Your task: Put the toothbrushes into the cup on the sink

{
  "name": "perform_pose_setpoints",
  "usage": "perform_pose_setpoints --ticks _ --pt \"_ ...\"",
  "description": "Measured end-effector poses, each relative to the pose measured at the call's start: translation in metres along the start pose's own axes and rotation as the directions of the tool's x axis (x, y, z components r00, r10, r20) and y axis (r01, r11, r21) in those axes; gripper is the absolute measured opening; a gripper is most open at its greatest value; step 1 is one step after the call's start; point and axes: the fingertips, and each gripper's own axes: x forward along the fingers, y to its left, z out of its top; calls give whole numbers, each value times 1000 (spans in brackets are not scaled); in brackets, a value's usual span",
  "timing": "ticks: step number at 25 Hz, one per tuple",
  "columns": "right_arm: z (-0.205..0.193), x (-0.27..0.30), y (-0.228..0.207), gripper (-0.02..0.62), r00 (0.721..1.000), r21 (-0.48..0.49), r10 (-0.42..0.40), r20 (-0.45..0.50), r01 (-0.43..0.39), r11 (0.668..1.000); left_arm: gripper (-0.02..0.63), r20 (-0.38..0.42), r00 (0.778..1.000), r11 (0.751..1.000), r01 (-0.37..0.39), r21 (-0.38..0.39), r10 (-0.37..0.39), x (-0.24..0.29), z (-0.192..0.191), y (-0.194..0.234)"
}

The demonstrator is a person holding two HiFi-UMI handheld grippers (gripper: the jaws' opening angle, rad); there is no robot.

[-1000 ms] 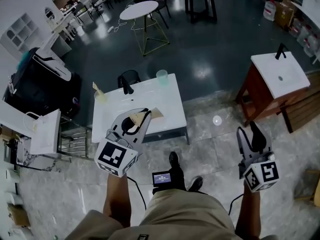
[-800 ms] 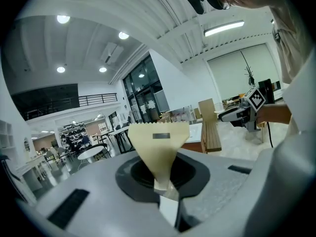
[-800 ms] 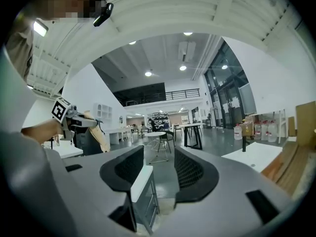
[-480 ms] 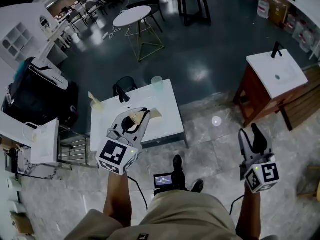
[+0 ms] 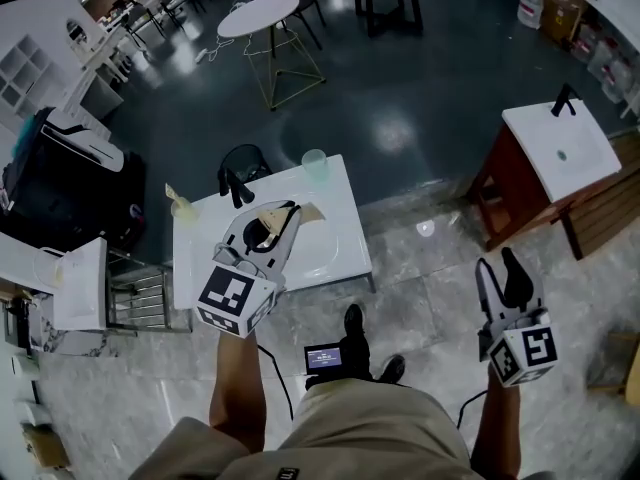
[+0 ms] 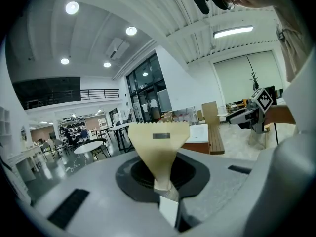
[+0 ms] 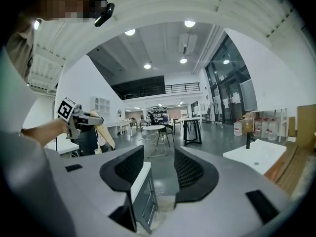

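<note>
Large open hall, freestanding sinks [image 5: 560, 153], café tables [image 5: 258, 15]

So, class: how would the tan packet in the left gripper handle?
The tan packet looks thin and flat, so probably light. It stands upright from the left gripper, suggesting some stiffness; a push might crease it.

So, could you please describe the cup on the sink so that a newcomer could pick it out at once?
Find the white sink top directly ahead of the person, not the other sink on the brown cabinet to the right. At its far edge, to the right of the black tap, stands the cup. It is small, pale green and see-through, the only green thing there.
</note>
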Motion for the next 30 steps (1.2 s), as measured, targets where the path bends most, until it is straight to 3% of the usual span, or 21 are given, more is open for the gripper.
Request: perform_pose_setpoints --ticks 17,30 --pt "-54 166 9 193 983 26 7 -186 -3 1000 32 -68 997 996 14 -85 -20 143 -97 138" --pt "-126 237 16 193 942 58 34 -335 -15 998 32 -145 989 987 10 -160 -33 229 -196 185"
